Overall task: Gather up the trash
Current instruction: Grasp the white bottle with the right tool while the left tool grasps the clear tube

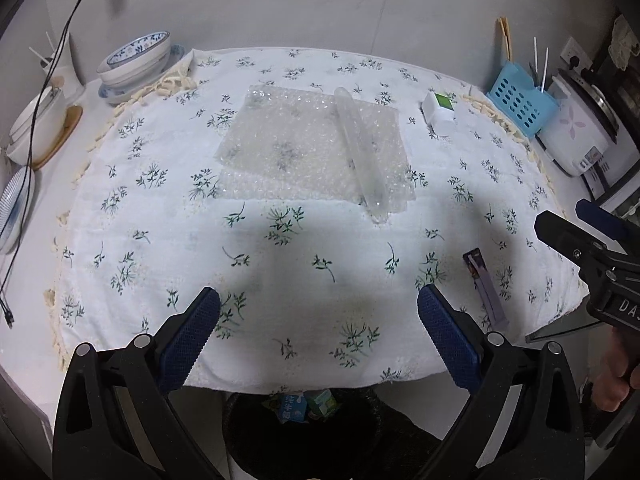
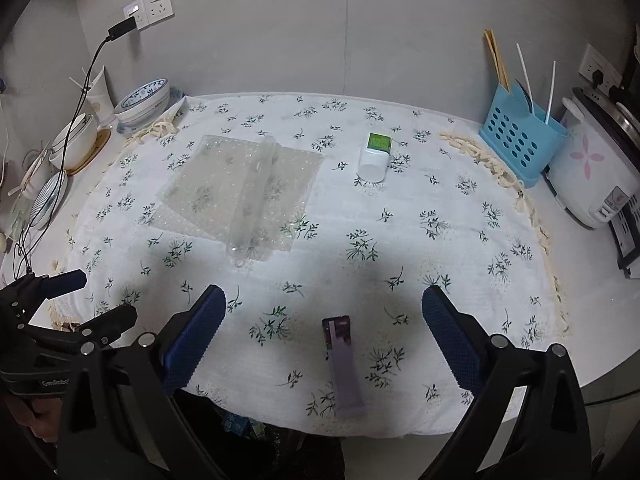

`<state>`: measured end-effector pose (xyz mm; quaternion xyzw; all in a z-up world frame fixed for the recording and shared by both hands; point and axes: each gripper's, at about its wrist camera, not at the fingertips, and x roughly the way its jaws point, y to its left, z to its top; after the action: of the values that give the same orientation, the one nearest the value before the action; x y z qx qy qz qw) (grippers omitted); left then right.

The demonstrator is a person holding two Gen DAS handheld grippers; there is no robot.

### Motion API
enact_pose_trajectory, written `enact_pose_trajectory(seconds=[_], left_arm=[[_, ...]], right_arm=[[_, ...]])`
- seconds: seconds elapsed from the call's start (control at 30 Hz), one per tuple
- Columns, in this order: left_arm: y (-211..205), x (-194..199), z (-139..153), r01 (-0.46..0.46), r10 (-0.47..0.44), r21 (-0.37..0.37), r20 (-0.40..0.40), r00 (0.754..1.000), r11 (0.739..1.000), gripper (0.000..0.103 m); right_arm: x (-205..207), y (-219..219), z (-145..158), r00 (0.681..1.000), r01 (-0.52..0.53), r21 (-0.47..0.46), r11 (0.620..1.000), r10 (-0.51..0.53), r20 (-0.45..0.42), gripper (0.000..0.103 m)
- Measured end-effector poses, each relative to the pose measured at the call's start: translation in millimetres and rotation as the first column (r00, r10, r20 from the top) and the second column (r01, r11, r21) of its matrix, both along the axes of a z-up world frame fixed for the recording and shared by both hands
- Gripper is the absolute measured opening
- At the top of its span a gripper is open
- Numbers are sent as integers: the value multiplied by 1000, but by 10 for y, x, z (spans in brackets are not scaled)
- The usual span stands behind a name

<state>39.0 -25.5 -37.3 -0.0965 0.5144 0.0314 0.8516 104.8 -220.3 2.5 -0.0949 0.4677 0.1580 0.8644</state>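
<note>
I am holding both jaws wide open and empty; I am centring the right gripper (image 2: 322, 320) over the purple wrapper (image 2: 344, 364), descending squarely.

The left gripper (image 1: 318, 308) is held low near the front edge of the worktop, its jaws spread wide with nothing between them. The right gripper (image 2: 324, 308) sits alongside at about the same height, jaws likewise wide apart and empty. A hand (image 1: 614, 376) grips the right tool's handle; another hand (image 2: 34, 420) grips the left one.
</note>
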Motion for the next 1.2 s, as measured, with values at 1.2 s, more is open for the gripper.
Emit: enact_pose_trajectory(seconds=[1.2], left_arm=[[-136,2164,-772,-99,108,55,-188,976,994,70]], right_arm=[[2547,197,-1004,970,85,-41,996,-92,-224,60]])
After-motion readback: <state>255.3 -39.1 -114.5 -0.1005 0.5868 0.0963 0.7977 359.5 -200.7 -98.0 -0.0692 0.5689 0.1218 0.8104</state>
